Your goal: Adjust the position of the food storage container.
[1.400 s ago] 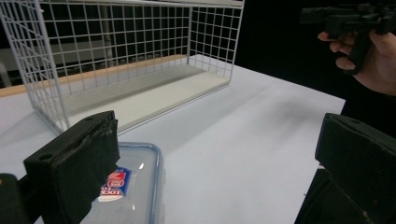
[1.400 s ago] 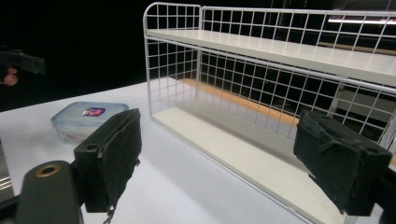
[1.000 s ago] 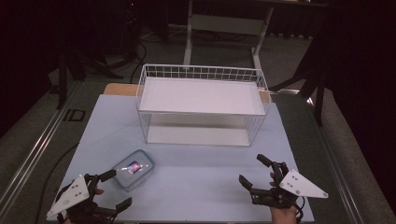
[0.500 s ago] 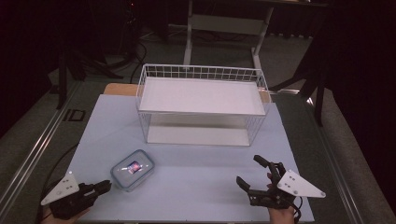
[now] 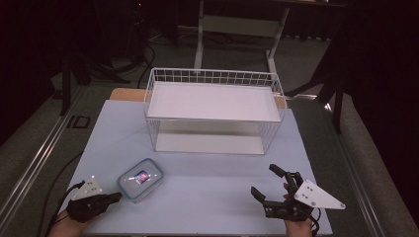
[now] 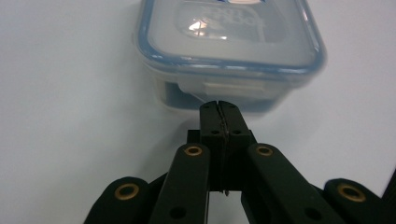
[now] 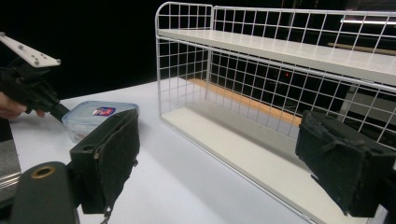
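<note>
A clear lidded food container (image 5: 141, 178) with a blue seal and a small label sits on the pale table at the front left. My left gripper (image 5: 116, 196) lies low just left of it, jaws shut with nothing between them, having just closed. In the left gripper view the joined tips (image 6: 219, 105) point at the container's (image 6: 229, 42) side latch; I cannot tell if they touch it. My right gripper (image 5: 264, 179) rests open at the front right, apart from everything. Its own view shows wide-apart pads (image 7: 112, 158), the container (image 7: 95, 116) and the left gripper (image 7: 58, 112) beyond.
A white wire rack (image 5: 212, 106) with a shelf on top and a floor tray stands at the back middle of the table (image 5: 207, 173). In the right gripper view the rack (image 7: 280, 46) rises close ahead. Dark floor and stands surround the table.
The left gripper's jaws went from open to shut and the hand sank toward the table beside the container. The container and the right gripper stayed put.
</note>
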{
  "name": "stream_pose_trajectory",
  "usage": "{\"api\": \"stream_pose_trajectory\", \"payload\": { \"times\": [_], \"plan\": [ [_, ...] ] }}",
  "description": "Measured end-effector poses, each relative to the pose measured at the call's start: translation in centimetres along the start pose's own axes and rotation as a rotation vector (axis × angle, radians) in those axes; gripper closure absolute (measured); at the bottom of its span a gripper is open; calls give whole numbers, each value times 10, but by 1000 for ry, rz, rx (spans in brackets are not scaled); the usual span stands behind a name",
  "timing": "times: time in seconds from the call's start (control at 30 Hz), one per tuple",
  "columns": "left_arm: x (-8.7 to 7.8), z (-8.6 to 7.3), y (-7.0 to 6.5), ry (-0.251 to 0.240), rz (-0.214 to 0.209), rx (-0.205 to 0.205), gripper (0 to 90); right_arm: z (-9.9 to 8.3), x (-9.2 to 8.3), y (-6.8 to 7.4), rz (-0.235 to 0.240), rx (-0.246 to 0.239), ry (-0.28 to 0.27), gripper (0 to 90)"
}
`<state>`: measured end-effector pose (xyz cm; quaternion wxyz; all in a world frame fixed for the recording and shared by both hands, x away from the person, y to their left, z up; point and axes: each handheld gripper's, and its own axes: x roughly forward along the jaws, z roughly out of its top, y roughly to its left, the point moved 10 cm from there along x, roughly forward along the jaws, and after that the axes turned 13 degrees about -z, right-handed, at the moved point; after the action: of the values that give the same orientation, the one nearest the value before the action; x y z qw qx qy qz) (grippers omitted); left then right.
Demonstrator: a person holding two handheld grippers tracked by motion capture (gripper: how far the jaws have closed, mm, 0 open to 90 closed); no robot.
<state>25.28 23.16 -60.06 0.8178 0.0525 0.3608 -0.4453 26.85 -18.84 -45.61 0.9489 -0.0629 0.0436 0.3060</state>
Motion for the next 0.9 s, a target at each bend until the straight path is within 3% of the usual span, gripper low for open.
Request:
{"api": "stream_pose_trajectory", "payload": {
  "times": [0.23,0.4,0.5,0.6,0.77,0.87,0.9],
  "plan": [
    [5,12,16,-11,23,-20,900,0,-1,-1,1,5,0,137],
    [14,22,24,-11,37,-13,900,0,-1,0,5,2,-1,137],
    [20,27,30,-11,63,-20,900,-1,-1,0,8,-1,2,137],
    [18,27,31,-35,69,-32,900,-1,-2,1,10,-1,2,137],
    [8,30,33,-53,121,0,900,-1,-1,0,13,2,1,137],
    [11,31,35,-35,118,22,900,-2,0,2,19,6,6,137],
    [13,31,36,-37,115,10,900,-2,0,2,20,2,8,137]
  ]
}}
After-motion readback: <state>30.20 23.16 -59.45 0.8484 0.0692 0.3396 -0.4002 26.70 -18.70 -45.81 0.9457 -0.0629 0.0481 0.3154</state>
